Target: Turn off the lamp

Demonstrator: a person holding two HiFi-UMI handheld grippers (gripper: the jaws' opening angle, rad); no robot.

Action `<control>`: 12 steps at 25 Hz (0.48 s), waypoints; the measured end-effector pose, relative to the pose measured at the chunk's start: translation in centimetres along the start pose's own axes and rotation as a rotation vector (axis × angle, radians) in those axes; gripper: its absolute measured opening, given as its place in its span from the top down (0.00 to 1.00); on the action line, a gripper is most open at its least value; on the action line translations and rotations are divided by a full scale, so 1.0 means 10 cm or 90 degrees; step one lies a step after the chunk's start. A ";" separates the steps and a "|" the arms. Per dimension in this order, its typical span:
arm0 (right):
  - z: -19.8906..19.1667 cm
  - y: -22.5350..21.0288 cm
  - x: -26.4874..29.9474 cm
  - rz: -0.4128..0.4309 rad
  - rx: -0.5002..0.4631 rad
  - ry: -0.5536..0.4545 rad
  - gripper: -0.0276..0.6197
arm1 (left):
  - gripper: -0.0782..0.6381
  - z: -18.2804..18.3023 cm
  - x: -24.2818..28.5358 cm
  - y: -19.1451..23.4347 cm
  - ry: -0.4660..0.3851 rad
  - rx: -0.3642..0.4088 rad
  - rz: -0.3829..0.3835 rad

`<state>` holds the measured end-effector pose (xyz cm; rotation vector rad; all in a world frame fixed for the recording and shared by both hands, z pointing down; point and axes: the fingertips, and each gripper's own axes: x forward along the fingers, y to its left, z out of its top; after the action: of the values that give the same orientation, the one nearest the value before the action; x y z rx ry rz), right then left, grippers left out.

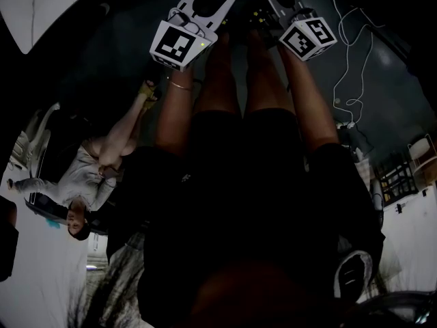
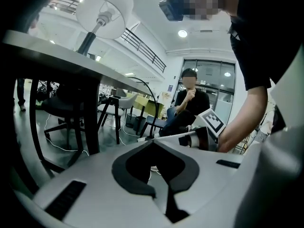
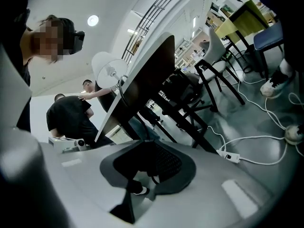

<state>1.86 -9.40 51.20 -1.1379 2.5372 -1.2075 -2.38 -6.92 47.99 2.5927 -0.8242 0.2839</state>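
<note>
The left gripper (image 2: 153, 144) and right gripper (image 3: 142, 144) hang low, jaws pressed together on nothing. The white round-shaded lamp (image 2: 105, 14) stands on the pale bench (image 2: 71, 61), upper left. Reaching hasn't started; next, lift toward its switch.

Lamp (image 2: 101, 12) base behind table (image 2: 61, 57) edge

Place: big open office hall | left gripper view, 12 o'clock: round ceiling lights (image 2: 183, 33), upstairs railing (image 2: 142, 46) | 10 o'clock: long table (image 2: 71, 61) | 9 o'clock: chairs (image 2: 114, 110) | 2 o'clock: glass doors (image 2: 213, 87) | right gripper view, 4 o'clock: power strip (image 3: 231, 157) and cables on floor
</note>
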 end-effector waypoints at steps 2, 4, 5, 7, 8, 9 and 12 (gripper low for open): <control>-0.04 -0.02 0.01 -0.003 -0.008 0.009 0.87 | 0.88 0.03 0.01 0.00 -0.007 -0.011 0.001; -0.07 -0.05 0.01 -0.007 -0.013 0.016 0.87 | 0.88 0.04 0.03 -0.03 -0.009 -0.020 -0.002; -0.08 -0.06 0.00 -0.009 -0.017 0.018 0.87 | 0.88 0.05 0.04 -0.03 -0.008 -0.019 -0.003; -0.11 -0.09 -0.01 -0.011 -0.023 0.021 0.87 | 0.88 0.03 0.05 -0.03 -0.005 -0.010 -0.001; -0.11 -0.10 -0.01 -0.011 -0.026 0.022 0.87 | 0.88 0.03 0.05 -0.03 -0.004 -0.007 0.001; -0.12 -0.11 -0.02 -0.012 -0.029 0.022 0.87 | 0.88 0.02 0.05 -0.03 -0.003 -0.006 0.001; -0.12 -0.13 -0.01 -0.013 -0.034 0.022 0.87 | 0.88 0.02 0.05 -0.02 -0.003 -0.008 0.002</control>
<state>2.25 -9.07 52.89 -1.1677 2.6034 -1.1808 -1.87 -7.09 47.85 2.5815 -0.8301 0.2728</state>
